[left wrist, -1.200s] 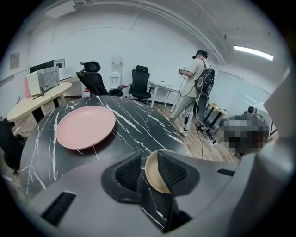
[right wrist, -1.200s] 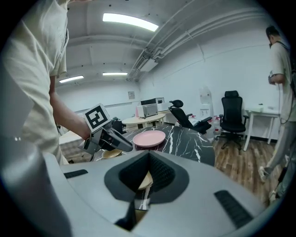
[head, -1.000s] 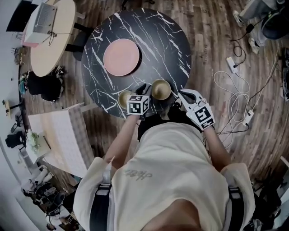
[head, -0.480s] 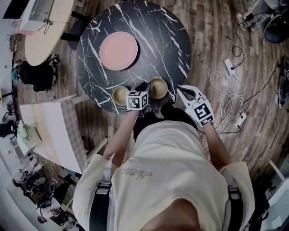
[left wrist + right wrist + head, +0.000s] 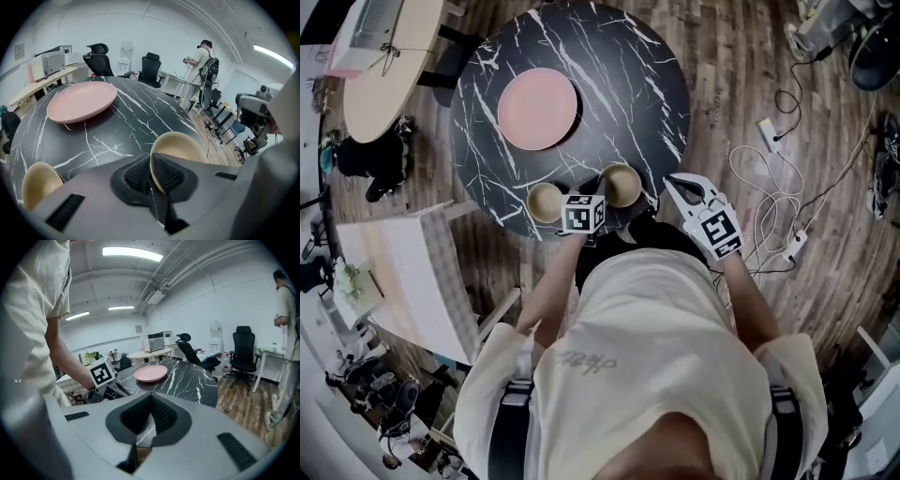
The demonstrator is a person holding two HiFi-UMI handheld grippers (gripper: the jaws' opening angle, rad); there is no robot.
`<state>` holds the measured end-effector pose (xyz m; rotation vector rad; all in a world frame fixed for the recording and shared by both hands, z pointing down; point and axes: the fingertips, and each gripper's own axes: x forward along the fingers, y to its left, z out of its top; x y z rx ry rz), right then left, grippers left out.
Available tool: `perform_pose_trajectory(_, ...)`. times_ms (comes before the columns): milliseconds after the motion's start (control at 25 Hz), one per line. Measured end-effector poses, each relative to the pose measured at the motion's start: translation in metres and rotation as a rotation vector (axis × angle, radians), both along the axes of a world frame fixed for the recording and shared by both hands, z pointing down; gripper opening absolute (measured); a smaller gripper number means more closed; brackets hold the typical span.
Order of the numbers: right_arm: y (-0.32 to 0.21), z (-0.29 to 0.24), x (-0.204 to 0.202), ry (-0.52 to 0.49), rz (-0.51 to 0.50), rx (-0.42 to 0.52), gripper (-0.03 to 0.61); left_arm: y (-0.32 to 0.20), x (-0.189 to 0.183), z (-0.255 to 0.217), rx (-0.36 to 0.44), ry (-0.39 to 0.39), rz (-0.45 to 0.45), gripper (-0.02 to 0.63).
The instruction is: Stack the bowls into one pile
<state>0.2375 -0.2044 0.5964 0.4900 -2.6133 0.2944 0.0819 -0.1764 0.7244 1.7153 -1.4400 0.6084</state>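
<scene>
Two tan bowls sit mouth-up and apart on the black marble table (image 5: 140, 117), not yet stacked. Both are on the person's side of the pink plate (image 5: 82, 99). The left bowl (image 5: 40, 183) is straight toward the person from the plate, near the table's edge. The right bowl (image 5: 180, 146) is toward the person and off to the plate's right.

The left gripper (image 5: 151, 171) reaches down from the side away from the plate. Its jaws have just been closing, with the near rim of the right bowl between them. The ribbed pads (image 5: 168, 176) now press on that rim, one inside the bowl and one outside. In the head view its marker cube lies between the two bowls, a little farther from the plate than either.

The right gripper (image 5: 150, 399) is held at the table's edge, farther from the plate than the right bowl and to that bowl's right. Its jaw tips meet and hold nothing; only marble shows through the slit below them. It points across the table toward the plate.

Beyond the plate stand black office chairs (image 5: 151, 68) and a standing person (image 5: 204, 61).
</scene>
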Motion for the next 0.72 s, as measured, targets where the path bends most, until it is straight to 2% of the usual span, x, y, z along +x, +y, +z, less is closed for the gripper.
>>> perform_pose_trajectory(200, 0.002, 0.002, 0.001, 0.009, -0.007, -0.012, 0.006, -0.001, 0.002, -0.004, -0.012, 0.022, -0.004, 0.034)
perform_pose_trajectory(720, 0.005, -0.006, -0.019, -0.016, -0.02, 0.006, 0.006, -0.003, -0.005, -0.032, 0.041, 0.018, 0.014, 0.031)
